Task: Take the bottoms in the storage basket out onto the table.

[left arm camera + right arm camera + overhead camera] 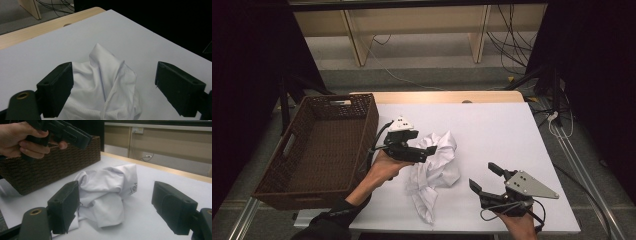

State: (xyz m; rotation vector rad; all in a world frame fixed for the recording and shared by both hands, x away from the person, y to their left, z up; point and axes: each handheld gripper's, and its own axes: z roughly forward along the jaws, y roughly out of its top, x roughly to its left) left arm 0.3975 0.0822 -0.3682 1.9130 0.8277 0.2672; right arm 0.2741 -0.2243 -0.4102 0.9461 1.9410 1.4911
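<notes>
While the wicker basket on my left stands open with nothing visible inside it, the white cloth lies crumpled on the white table, just beside the basket's right wall but apart from it. The basket sits at the table's left edge, its long sides running away from me. To the right of the cloth and beyond it the tabletop is bare up to the wooden strip at the far edge, so there is open room there.

The cloth's long axis runs from the far bunched part toward me, ending in a narrow tail that points at the near edge. In my left gripper view a ridge of it stands up between the jaws.

My left gripper hovers over the cloth's far-left part, jaws spread wide and gripping nothing. My right gripper is to the right of the cloth near the front edge, jaws also parted and empty, aimed at the cloth.
</notes>
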